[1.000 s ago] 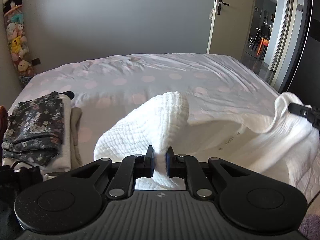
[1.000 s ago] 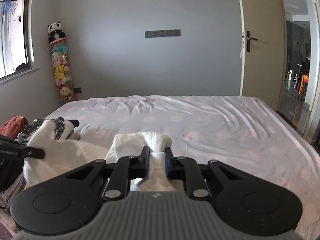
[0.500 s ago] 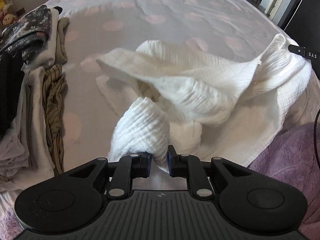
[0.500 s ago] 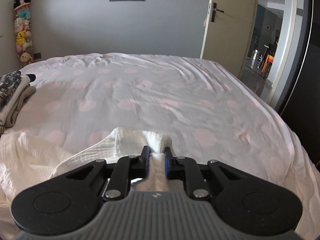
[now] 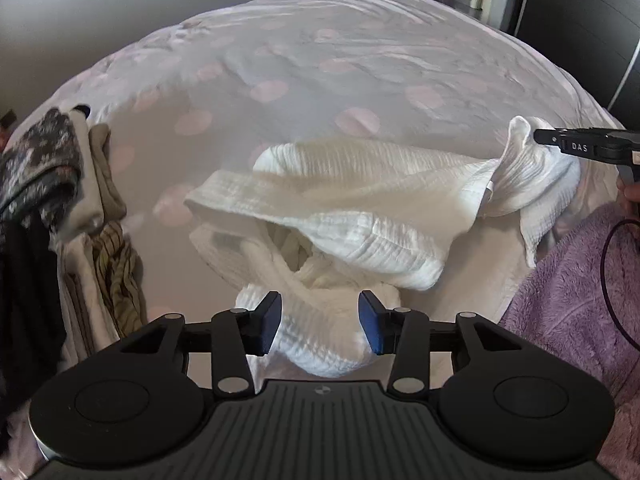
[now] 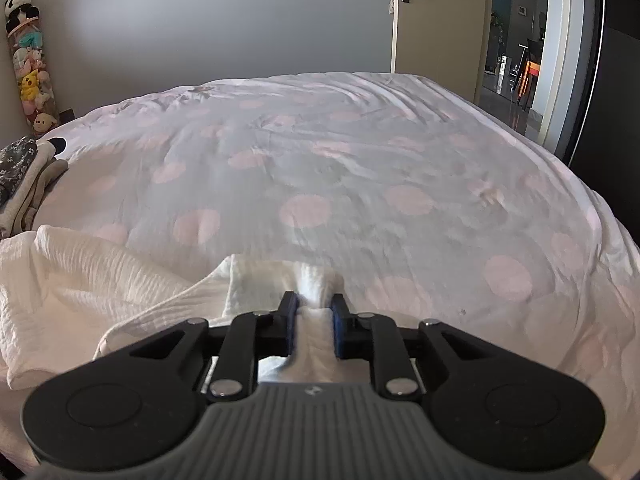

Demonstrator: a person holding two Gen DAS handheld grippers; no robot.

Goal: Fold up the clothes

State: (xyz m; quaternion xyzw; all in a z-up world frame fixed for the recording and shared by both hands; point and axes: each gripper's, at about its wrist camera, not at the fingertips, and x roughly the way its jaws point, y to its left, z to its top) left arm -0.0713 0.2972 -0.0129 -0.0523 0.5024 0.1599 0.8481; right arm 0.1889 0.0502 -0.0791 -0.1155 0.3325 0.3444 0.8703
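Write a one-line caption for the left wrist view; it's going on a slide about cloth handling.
Left gripper open over the white garment on the dotted bedspread, right gripper pinching its far corner.

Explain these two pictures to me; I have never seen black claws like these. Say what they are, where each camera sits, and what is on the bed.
No robot here: a person holds a two-finger tool in each hand, with a camera looking along its fingers. One picture comes from the left tool, the other from the right. The left hand-held gripper is open, with a white crinkled garment bunched between its fingers. The right hand-held gripper is shut on another part of that garment. The garment lies on a bed with a pink-spotted cover. A pile of other clothes sits at the left. A purple fleece sleeve shows at the right.
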